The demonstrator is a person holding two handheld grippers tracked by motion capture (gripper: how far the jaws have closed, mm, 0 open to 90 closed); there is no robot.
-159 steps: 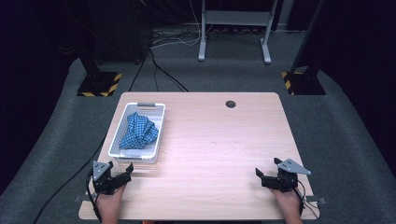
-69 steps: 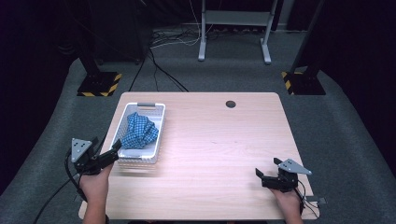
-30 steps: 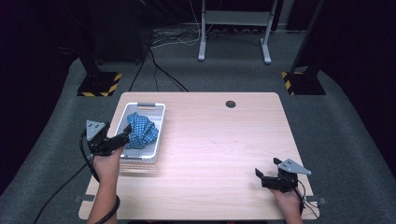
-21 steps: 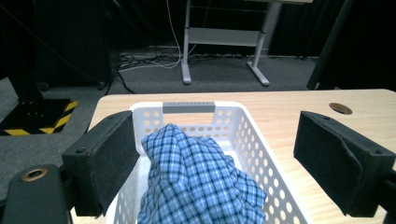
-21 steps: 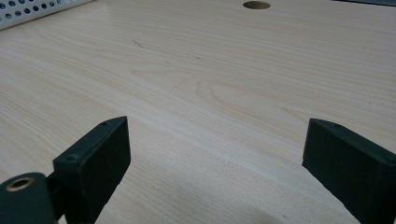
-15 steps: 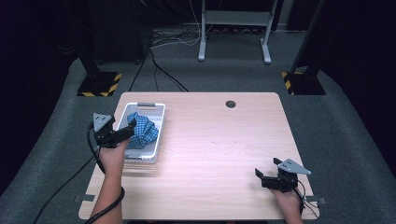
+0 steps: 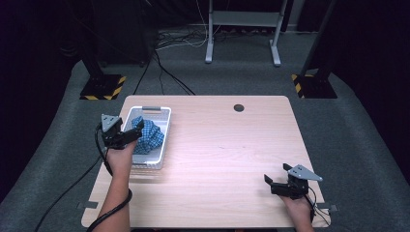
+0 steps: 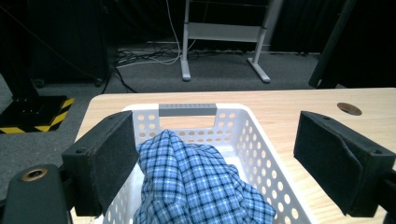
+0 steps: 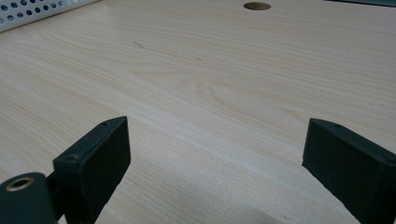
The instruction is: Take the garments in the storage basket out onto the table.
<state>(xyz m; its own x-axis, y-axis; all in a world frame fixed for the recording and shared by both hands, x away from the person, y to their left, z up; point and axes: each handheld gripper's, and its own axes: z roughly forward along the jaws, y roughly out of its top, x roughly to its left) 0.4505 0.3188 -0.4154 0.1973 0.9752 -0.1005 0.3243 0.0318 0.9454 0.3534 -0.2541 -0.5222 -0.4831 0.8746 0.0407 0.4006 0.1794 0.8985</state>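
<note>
A white plastic basket (image 7: 163, 126) is seen on the left part of the wooden table (image 7: 227, 154), near its far left corner. Its walls are perforated with rows of round holes, and a grey handle bar (image 8: 187, 109) is set into the far rim. One thing is held inside it: a blue checked cloth (image 8: 196, 184), bunched into a loose heap whose peak rises about level with the rim. The cloth is woven in a plaid of pale blue, darker blue and white lines, and soft folds run down from its top. In the high view the cloth (image 7: 147, 137) is seen to fill the middle of the basket.

The left gripper (image 7: 133, 133) is held over the near left rim of the basket, pointed toward the cloth. Its jaws are spread wide, with the black padded faces on either side of the heap in the left gripper view; no pad is seen pressing on the fabric.

The right gripper (image 7: 273, 182) is rested near the table's near right corner, well apart from the basket. Its jaws are likewise spread wide, with bare light wood grain between them. A round dark hole (image 7: 239, 108) is cut in the tabletop near the far edge.
</note>
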